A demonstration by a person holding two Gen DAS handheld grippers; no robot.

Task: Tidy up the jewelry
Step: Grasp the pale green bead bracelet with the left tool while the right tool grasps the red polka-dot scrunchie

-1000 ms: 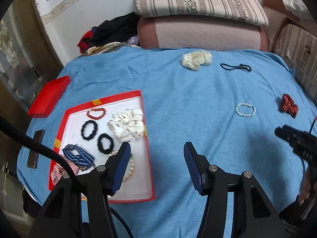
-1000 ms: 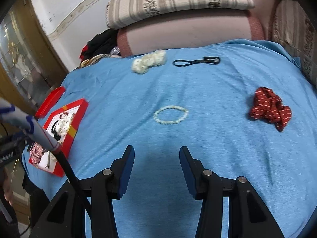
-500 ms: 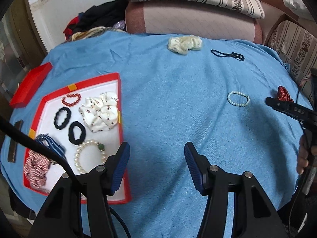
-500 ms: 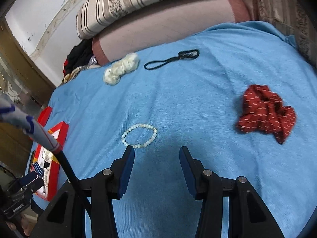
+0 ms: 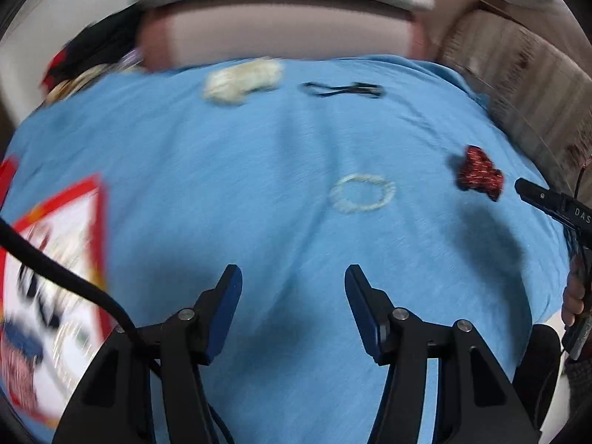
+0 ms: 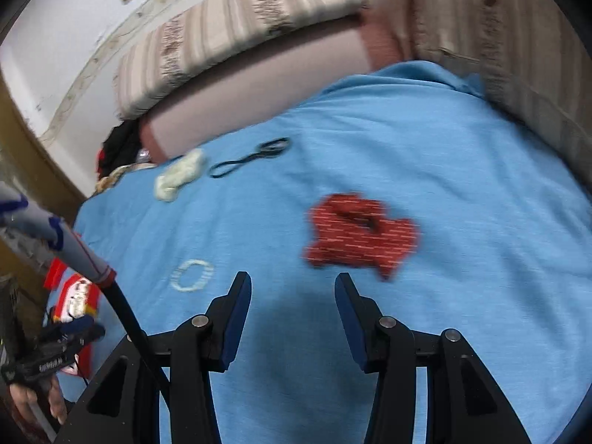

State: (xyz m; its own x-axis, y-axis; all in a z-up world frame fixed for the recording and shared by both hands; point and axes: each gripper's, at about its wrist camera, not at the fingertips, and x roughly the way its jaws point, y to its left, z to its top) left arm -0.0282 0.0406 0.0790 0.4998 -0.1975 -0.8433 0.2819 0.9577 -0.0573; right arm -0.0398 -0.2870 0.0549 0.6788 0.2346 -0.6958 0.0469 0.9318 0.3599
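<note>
On the blue cloth lie a white bead bracelet [image 5: 363, 192] [image 6: 193, 275], a red scrunchie [image 5: 479, 174] [image 6: 360, 235], a cream scrunchie [image 5: 240, 81] [image 6: 179, 174] and a black hair tie [image 5: 342, 90] [image 6: 251, 157]. The red-rimmed tray [image 5: 97, 218] with several pieces sits at the left, blurred. My left gripper [image 5: 292, 292] is open and empty, short of the bracelet. My right gripper [image 6: 292, 296] is open and empty, just short of the red scrunchie.
Striped cushions [image 6: 236, 40] and a pink bolster [image 5: 277, 33] line the far edge. Dark clothes [image 6: 120, 144] lie at the far left. The right gripper's body [image 5: 555, 203] shows at the left view's right edge. The tray also shows in the right view [image 6: 76, 298].
Both grippers have swung right. The left view now centres near the bead bracelet, with the tray pushed to its edge. The right gripper has closed in on the red scrunchie.
</note>
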